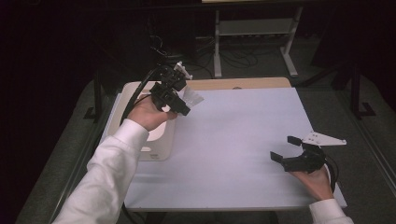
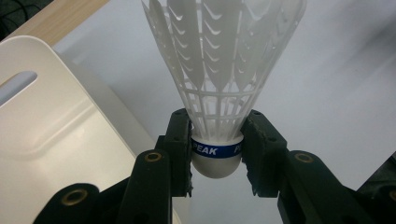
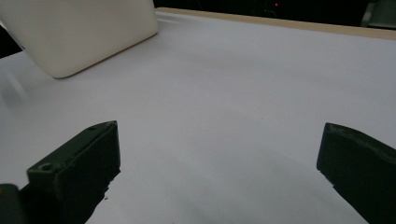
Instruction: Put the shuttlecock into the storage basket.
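Left jaws clamp shuttlecock cork, raised beside tray; right jaws apart, idle. I judge pickup done, placing left.

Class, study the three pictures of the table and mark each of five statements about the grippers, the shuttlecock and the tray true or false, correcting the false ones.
1. The left gripper is shut on the white plastic shuttlecock with a blue band. True.
2. It grips the shuttlecock by its skirt. False: the jaws clamp the rounded base at the blue band.
3. The right gripper holds a second shuttlecock. False: its jaws stand wide open with nothing between them.
4. The cream rounded plastic tray lies at the left side of the white table top. True.
5. The right gripper is over the tray. False: it is at the table's right side, far from the tray.
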### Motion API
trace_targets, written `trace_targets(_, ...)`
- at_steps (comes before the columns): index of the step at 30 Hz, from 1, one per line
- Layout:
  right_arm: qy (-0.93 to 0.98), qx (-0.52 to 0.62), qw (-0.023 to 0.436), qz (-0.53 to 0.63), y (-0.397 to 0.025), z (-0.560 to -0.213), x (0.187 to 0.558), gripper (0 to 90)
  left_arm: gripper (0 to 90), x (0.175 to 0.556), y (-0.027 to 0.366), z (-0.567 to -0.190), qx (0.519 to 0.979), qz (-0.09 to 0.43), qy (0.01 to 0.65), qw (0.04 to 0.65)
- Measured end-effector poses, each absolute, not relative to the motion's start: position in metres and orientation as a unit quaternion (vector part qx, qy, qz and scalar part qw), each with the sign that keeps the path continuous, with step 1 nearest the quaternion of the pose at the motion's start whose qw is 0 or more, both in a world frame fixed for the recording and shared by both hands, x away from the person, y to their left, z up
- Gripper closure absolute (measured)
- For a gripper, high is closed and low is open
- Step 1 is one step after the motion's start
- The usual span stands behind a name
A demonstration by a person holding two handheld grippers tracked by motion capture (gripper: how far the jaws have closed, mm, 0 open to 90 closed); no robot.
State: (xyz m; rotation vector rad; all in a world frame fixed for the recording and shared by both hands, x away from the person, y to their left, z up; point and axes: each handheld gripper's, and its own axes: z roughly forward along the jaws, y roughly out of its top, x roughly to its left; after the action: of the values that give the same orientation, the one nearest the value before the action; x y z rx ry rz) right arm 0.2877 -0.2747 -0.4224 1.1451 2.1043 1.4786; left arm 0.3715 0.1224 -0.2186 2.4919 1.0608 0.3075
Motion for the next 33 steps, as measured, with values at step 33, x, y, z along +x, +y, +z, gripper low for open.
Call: trace_targets(33,0.741,0.400,0.166,0.513,-0.277,-0.423,0.288,0.0,65.0,0.372,0.176,-0.215,0.880,0.115,0.414,0.201)
